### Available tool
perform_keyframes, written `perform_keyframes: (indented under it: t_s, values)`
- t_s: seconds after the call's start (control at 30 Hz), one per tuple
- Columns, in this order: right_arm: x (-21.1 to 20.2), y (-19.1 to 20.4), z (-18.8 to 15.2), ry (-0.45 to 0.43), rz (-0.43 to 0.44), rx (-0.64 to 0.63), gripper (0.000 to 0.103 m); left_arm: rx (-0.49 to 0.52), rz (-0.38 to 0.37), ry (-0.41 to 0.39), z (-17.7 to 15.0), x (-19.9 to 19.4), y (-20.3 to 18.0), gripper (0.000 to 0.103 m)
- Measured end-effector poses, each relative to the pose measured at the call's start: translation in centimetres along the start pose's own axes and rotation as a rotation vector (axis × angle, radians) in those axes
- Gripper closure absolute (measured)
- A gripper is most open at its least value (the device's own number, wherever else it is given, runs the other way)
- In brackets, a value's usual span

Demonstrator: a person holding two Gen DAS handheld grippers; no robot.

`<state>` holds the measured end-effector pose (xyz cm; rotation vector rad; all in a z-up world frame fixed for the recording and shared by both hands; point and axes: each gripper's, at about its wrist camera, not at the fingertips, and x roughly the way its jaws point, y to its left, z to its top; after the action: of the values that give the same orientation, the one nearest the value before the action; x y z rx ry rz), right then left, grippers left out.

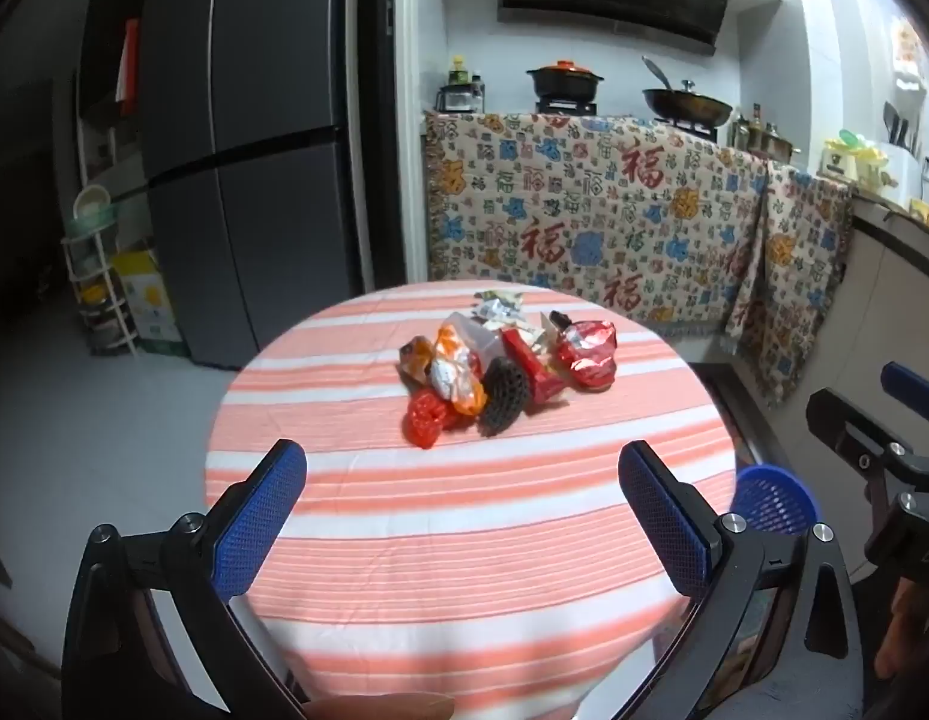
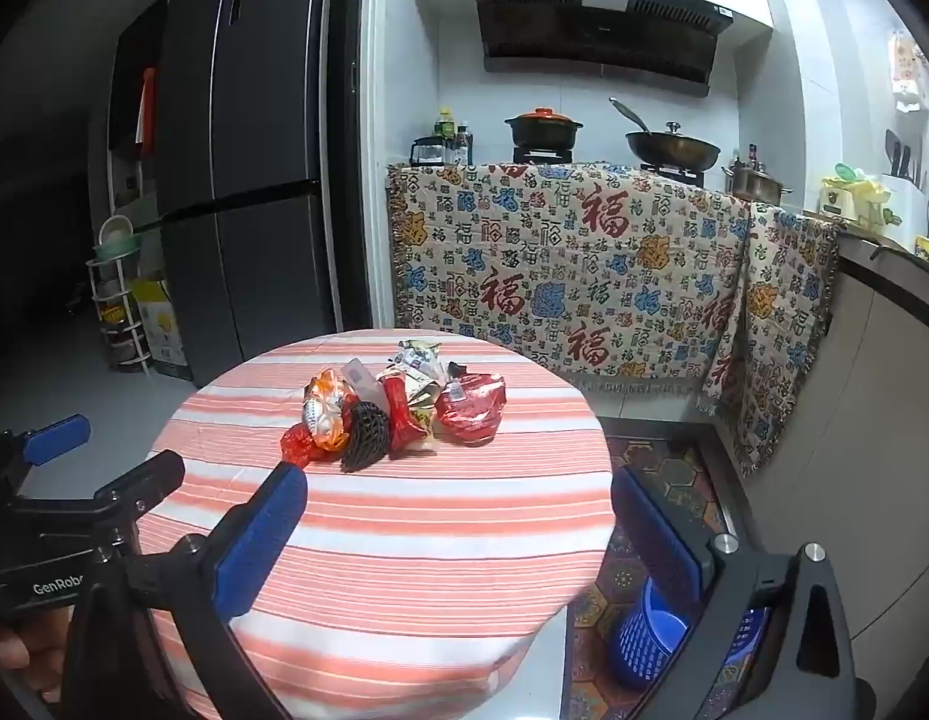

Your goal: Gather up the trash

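While both tools hang short of the pile, risk first: loose, crinkly trash (image 1: 506, 369) heaped on a striped tablecloth (image 1: 464, 516) over a round table, easily scattered or pushed off the far edge by a careless sweep of one finger. Slick foil likely to slip from a shallow pinch; cloth liable to bunch and drag the whole heap if a pad catches it. Blue mesh bin (image 2: 650, 642) down on the floor just beside the table, so any wrapper dropped on the way over probably lost to the patterned mat.

Left gripper (image 1: 464, 516) spread wide, nothing between its blue pads, tilted down over the near half of the table. Right gripper (image 2: 458, 540) likewise fully spread and empty, its right finger overlapping the bin in its own view.

Pile near the table's centre, beyond both sets of fingertips and well apart from them: red foil bag (image 2: 472, 411) at the right, black foam net (image 2: 363, 437) at the front, orange wrapper (image 2: 327, 414) and small red piece at the left. Silvery scraps at the back, perhaps torn sachets, too blurred to name.
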<state>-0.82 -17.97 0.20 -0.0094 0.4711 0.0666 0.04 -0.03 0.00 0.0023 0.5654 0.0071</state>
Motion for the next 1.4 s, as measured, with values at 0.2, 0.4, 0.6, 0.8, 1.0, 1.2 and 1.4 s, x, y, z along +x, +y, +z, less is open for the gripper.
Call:
perform_keyframes:
  t_s: [0.2,0.4,0.6,0.8,1.0,1.2,1.4]
  values:
    - [0.9,0.5,-0.2,0.005,0.018,0.002,0.000,0.025,-0.004,-0.017,-0.2,-0.1,-0.6,0.000]
    - [0.7,0.0,0.3,0.010,0.002,0.012,0.000,0.021,-0.013,-0.008,-0.2,0.1,-0.9,0.000]
    - [0.6,0.2,-0.3,0.003,0.005,0.021,0.000,0.020,-0.020,-0.002,-0.4,0.4,-1.0,0.000]
    - [0.6,0.5,-0.4,-0.002,-0.001,0.018,0.000,0.019,-0.021,-0.002,-0.4,0.3,-1.1,0.000]
    - [0.7,0.6,-0.3,0.001,-0.002,0.020,0.000,0.020,-0.022,-0.002,-0.4,0.3,-1.2,0.000]
    - [0.6,0.7,-0.3,0.001,-0.005,0.025,0.000,0.020,-0.021,-0.001,-0.4,0.2,-1.2,0.000]
    - [0.8,0.5,-0.4,0.002,-0.004,0.027,0.000,0.021,-0.022,0.001,-0.4,0.2,-1.3,0.000]
